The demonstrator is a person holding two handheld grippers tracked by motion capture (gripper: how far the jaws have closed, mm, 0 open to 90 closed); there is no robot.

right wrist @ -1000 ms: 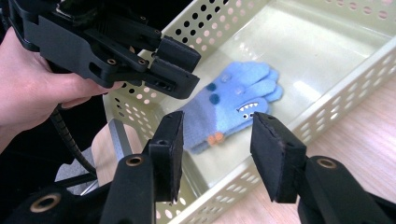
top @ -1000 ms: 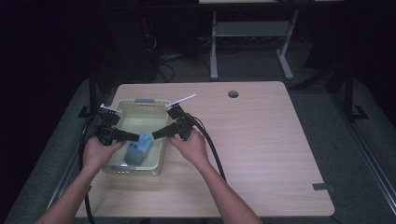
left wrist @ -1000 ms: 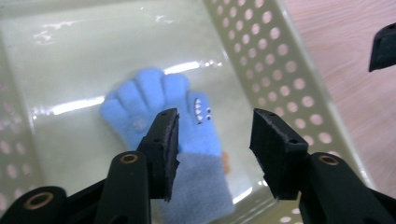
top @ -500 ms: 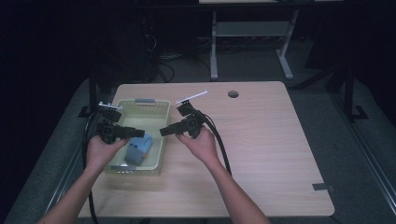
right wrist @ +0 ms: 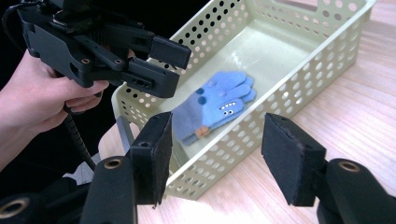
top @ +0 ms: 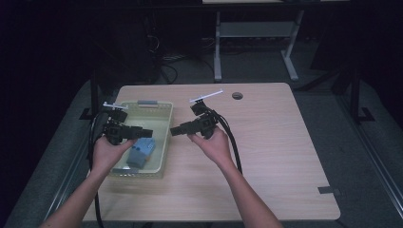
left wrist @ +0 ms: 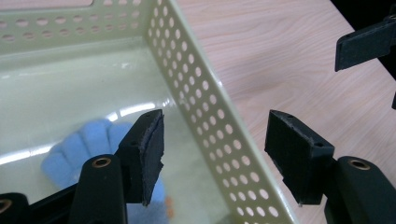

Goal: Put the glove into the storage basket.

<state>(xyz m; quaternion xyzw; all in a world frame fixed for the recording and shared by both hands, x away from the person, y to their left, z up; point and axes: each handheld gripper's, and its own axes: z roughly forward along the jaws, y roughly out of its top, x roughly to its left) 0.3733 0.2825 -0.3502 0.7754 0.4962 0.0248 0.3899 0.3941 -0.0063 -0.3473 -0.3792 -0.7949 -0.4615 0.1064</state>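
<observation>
A: Where did the basket [top: 164, 142] sit?

B: At the left part of the table [top: 275, 156], its left wall close to the table's left edge. To its right the wood lay bare out to the far edge and the right edge, so there was plenty of room on that side.

A: And the glove [right wrist: 212, 109]?

B: A blue glove lay flat on the basket floor, toward the near end, with a small face printed on it. In the left gripper view one finger covered part of it and the frame cut off its lower end.

A: The grippers?

B: The left gripper [top: 142, 133] hovered above the basket, fingers spread wide and gripping nothing; in its own view they straddled the perforated right wall. The right gripper [top: 177, 129] hung over the bare table just beside that wall, pointing at the basket, fingers also wide apart and empty.

A: Anything hard to read?

B: The floor beyond the table was dark; only the legs of a stand [top: 256, 45] showed there.
</observation>
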